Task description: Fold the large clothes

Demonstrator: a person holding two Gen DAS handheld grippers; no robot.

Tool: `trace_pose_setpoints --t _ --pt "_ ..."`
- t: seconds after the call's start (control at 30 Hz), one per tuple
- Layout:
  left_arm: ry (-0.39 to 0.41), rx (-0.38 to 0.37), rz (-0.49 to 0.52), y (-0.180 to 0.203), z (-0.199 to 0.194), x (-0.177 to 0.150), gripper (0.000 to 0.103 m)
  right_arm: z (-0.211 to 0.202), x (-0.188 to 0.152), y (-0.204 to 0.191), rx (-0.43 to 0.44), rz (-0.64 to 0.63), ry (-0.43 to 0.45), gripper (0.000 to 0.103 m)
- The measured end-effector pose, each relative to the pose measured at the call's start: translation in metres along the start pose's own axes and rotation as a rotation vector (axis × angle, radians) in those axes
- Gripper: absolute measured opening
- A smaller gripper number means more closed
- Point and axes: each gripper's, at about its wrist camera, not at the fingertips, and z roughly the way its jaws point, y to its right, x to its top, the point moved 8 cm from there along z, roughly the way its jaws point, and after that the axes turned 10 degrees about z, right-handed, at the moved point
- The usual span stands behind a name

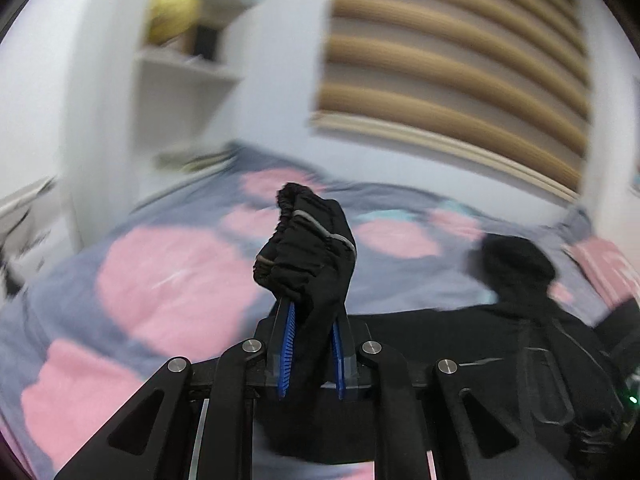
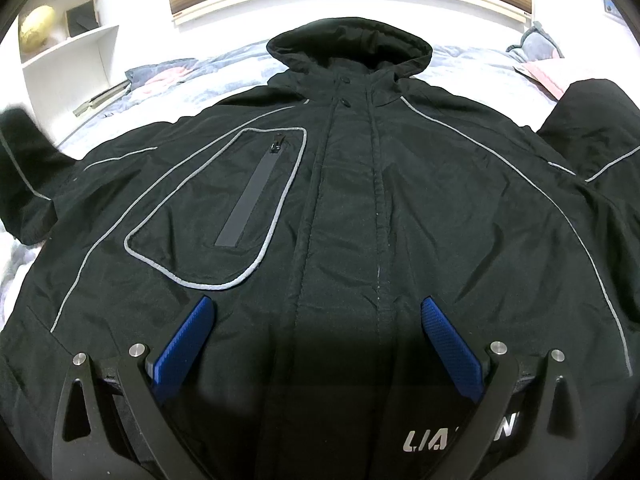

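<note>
— Left gripper [image 1: 310, 344] is clamped on the black cuff [image 1: 304, 240], raised above the bed [image 1: 160, 264]; right gripper [image 2: 316, 344], jaws apart, hovers over the jacket [image 2: 360, 200] lying flat.

— Best approach: carry the sleeve across the chest — keep it taut.

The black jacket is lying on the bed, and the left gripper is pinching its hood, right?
Not the hood. The left wrist view shows the left gripper shut on a sleeve cuff. The right wrist view shows the hood lying free at the top of the black jacket on the bed.
</note>
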Motion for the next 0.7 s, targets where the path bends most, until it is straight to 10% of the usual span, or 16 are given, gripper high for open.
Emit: trace_pose_setpoints --t 0.23,0.4,0.7 --pt "0.022 -0.214 0.189 0.163 0.008 0.022 0.016 -0.002 0.001 0.001 0.027 0.019 0.002 0.103" --pt "-0.142 -0.372 0.293 0.269 0.054 -0.021 0.016 -0.004 0.001 0.002 0.050 0.035 0.004 0.103" --pt "-0.415 -0.468 0.319 0.308 0.098 -0.104 0.025 -0.004 0.002 0.003 0.065 0.049 -0.007 0.103"
